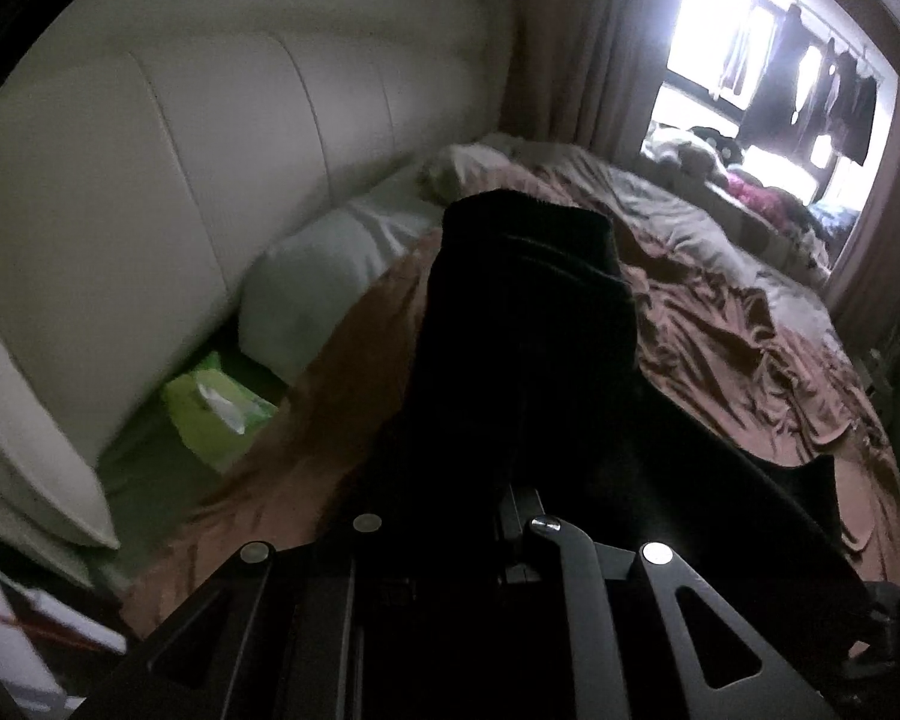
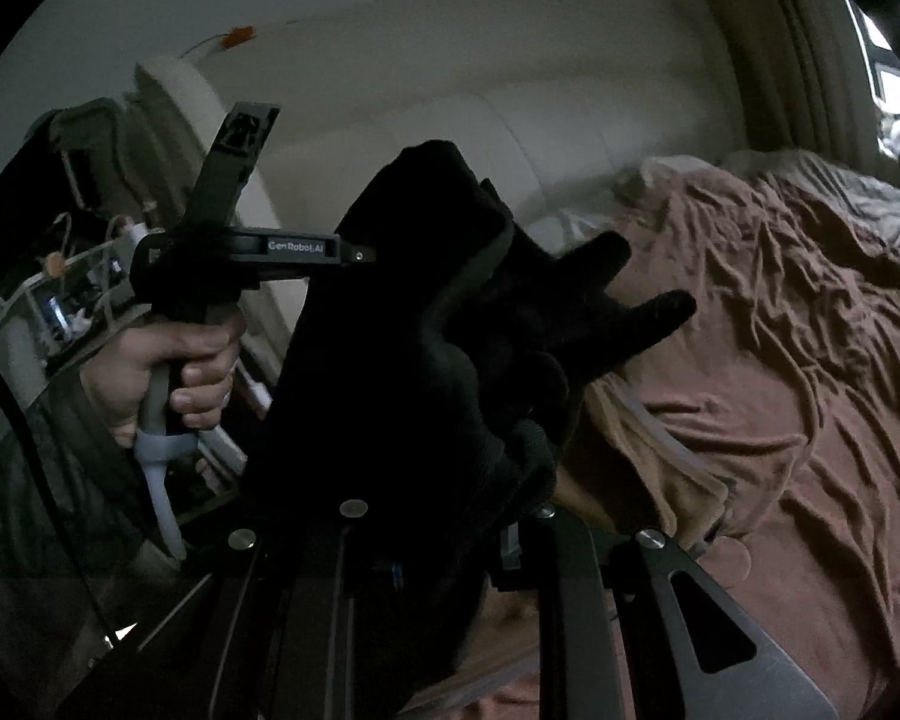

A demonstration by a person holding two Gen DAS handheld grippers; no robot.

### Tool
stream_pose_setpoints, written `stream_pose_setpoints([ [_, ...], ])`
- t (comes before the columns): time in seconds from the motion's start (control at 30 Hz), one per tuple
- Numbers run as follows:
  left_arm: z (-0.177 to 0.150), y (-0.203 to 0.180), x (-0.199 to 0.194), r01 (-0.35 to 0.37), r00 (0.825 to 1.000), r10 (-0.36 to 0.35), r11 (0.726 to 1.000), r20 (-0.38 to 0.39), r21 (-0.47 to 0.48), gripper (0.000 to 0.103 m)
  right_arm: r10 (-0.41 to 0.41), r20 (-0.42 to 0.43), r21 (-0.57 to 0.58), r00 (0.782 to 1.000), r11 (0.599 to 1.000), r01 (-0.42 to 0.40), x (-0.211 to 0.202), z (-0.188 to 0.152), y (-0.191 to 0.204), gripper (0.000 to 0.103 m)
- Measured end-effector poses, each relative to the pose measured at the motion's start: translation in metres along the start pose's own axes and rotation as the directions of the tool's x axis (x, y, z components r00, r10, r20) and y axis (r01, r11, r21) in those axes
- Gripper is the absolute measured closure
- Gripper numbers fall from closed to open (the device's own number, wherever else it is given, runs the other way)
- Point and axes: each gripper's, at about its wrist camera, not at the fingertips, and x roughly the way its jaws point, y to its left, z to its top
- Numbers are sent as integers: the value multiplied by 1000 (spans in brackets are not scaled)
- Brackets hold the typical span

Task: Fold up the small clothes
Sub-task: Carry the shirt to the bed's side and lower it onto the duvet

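Holding a black knitted glove point(image 2: 450, 324) up over the bed, I have both hand-held tools on it. In the right wrist view the glove fills the centre of the frame, its cuff toward the upper middle and two dark fingertips sticking out toward the right, above the rumpled brown bedsheet point(image 2: 780, 360). My right gripper point(image 2: 444, 516) sits at the bottom centre, its fingers buried under the dark fabric; they look clamped together on the glove, though the tips themselves are hidden. At the left of that frame my left hand point(image 2: 168, 372) wraps the handle of the other tool, whose body reaches toward the glove's left edge.

In the left wrist view the same black fabric point(image 1: 522, 312) rises from the bottom centre to the middle of the frame, draped over my left gripper point(image 1: 450, 516); its fingers are covered too, and seem pinched on the cloth. Behind it lie the cream padded headboard point(image 1: 180, 150) at upper left, a white pillow point(image 1: 324, 282) below it, and a green tissue pack point(image 1: 216, 408) at lower left. A bright window point(image 1: 768, 60) glares at upper right.
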Motion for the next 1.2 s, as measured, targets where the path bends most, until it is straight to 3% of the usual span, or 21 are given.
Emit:
stream_pose_setpoints([
  [0.3, -8, -5, 92, -22, 995, 23, 1000, -94, 14, 82, -25, -59, 113, 998, 993, 31, 53, -27, -56, 87],
  [0.37, -14, 1, 113, -65, 990, 64, 998, -127, -8, 72, -31, -92, 164, 995, 985, 46, 68, -39, -74, 86],
  [0.47, -20, 9, 138, -145, 975, 137, 989, -176, -34, 57, -23, -172, 238, 985, 969, 64, 94, -56, -97, 76],
  [0.57, -18, 12, 133, -154, 977, 144, 987, -154, -51, 51, 31, -183, 258, 983, 966, 17, 96, -68, -107, 70],
  [0.6, -15, 13, 130, -172, 975, 164, 984, -148, -44, 50, 27, -182, 252, 983, 968, 20, 92, -68, -106, 57],
  [0.67, -13, 18, 120, -204, 971, 196, 978, -136, -48, 49, -57, -175, 244, 983, 965, 100, 77, -67, -110, 33],
  [0.7, -11, 20, 116, -206, 972, 197, 977, -129, -57, 49, -69, -161, 251, 985, 962, 108, 71, -67, -112, 32],
  [0.8, -9, 24, 92, -203, 976, 195, 977, -100, -72, 49, -79, -148, 269, 986, 956, 117, 58, -65, -115, 32],
  [0.93, -18, 28, 61, -198, 977, 190, 977, -91, -78, 49, -182, -100, 155, 978, 968, 196, 39, -55, -93, 36],
  [1.0, -26, 31, 46, -193, 978, 186, 978, -90, -77, 49, -174, -77, 143, 982, 973, 183, 33, -53, -88, 52],
  [1.1, -41, 35, 24, -195, 979, 189, 978, -80, -73, 49, -153, -80, 112, 985, 981, 161, 34, -42, -73, 68],
  [1.2, -61, 39, 4, -182, 982, 176, 981, -71, -73, 49, -127, -76, 68, 989, 989, 133, 34, -36, -62, 70],
])
